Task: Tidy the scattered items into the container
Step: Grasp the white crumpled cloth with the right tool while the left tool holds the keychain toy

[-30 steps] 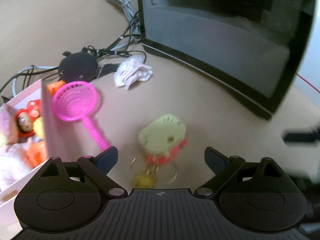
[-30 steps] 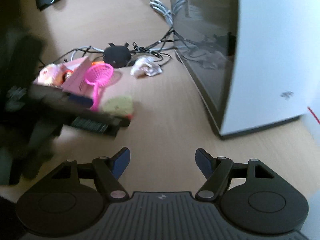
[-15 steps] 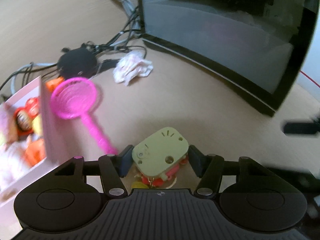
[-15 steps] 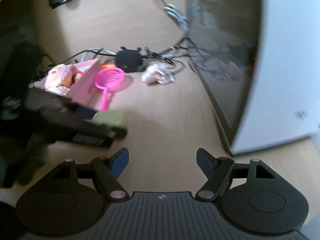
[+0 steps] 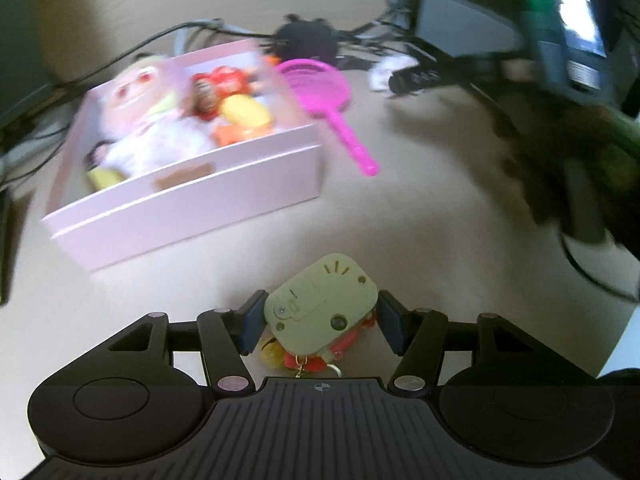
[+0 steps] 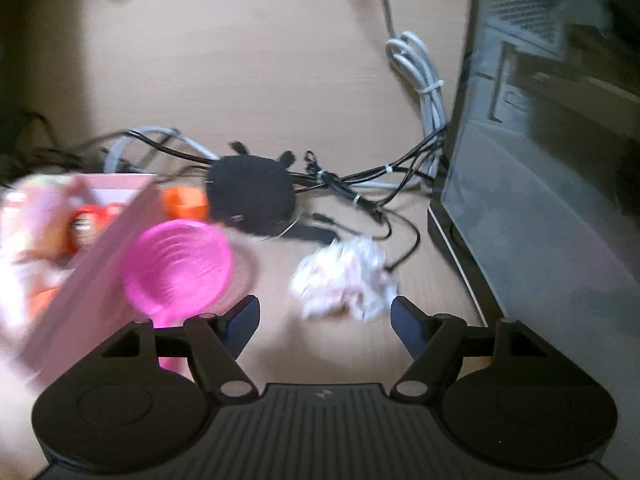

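Left jaws: I have the left gripper (image 5: 322,322) pinching the pale green toy (image 5: 320,316), one blue pad on each flat side; it hangs clear above the table (image 5: 420,208).
Right jaws: the right gripper (image 6: 324,316) stands spread and empty, with the crumpled tissue (image 6: 344,280) just ahead, roughly between the two tips but not touched.
Step in hand, as I judge it: carry the green toy over to the pink box (image 5: 192,196) and let go inside it.
Doing it well: I want to clear the near wall with room to spare, since the red underside and the small yellow charm dangle below and could snag the rim; release over the free corner, not on the doll.
Green toy: hard plastic, a rounded square with screw holes and small slots; smooth faces, so I keep the squeeze steady.
Pink box: stiff card, straight thin walls, open top, well ahead of my left jaws and to their left; already holding a soft white doll (image 5: 148,128) and red, yellow and orange toys.
Pink sieve (image 6: 180,268): glossy ribbed plastic, round bowl, long thin handle, lying on the table against the box's side.
Tissue: soft, light, creased white paper; it will squash under the pads.
Table: pale wood grain, matte.
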### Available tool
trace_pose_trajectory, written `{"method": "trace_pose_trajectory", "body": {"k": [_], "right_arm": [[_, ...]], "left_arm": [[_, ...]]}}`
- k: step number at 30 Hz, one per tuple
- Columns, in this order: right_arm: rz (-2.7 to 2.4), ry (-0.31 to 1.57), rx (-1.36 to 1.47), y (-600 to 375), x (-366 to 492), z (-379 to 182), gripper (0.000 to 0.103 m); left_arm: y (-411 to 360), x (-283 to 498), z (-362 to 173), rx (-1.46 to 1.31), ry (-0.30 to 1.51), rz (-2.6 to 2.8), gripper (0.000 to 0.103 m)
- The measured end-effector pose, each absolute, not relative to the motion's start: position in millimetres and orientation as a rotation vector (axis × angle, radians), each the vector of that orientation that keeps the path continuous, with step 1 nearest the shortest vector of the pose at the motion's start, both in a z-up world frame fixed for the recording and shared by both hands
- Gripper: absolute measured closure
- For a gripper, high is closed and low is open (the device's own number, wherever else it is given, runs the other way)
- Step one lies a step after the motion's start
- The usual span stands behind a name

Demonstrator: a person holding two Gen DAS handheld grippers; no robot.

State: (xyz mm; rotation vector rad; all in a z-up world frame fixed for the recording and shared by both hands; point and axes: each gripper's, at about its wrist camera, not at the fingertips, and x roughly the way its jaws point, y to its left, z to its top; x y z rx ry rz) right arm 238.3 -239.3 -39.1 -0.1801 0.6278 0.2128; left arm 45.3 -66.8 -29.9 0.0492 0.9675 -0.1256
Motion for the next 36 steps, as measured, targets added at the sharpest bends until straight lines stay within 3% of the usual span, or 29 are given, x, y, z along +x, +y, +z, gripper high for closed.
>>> {"method": "trace_pose_trajectory", "body": {"k": [3, 5, 7, 10, 21, 36], "right_arm": [[0.172, 0.651, -0.198, -236.3, 269.6, -53.0, 0.026], [0.168, 0.677, -0.174, -240.4, 283.3, -58.6, 0.031], [0.186, 0.699, -0.126, -247.0, 286.7, -58.4, 0.06], [0.196, 0.685, -0.102, -253.4, 275.2, -51.9, 0.069], [0.343, 0.686, -0.111, -251.1, 169.9, -17.9, 0.07], [0.522, 0.834, -0.172, -189.2, 44.5, -39.8, 0.069]], "left_arm": [[-55.4, 34.7, -24.6, 0.017, 0.969, -0.083, 0.039], [-48.8, 28.9, -21.3, 0.0, 0.972, -0.055, 0.039], [-42.5, 21.9, -17.3, -0.013, 0.975, -0.03, 0.039], [-34.8, 15.2, -12.6, -0.026, 0.981, -0.006, 0.039], [-31.4, 7.4, -8.1, 0.003, 0.969, -0.089, 0.04], [-4.1, -5.3, -35.1, 0.075, 0.977, -0.136, 0.039]]}}
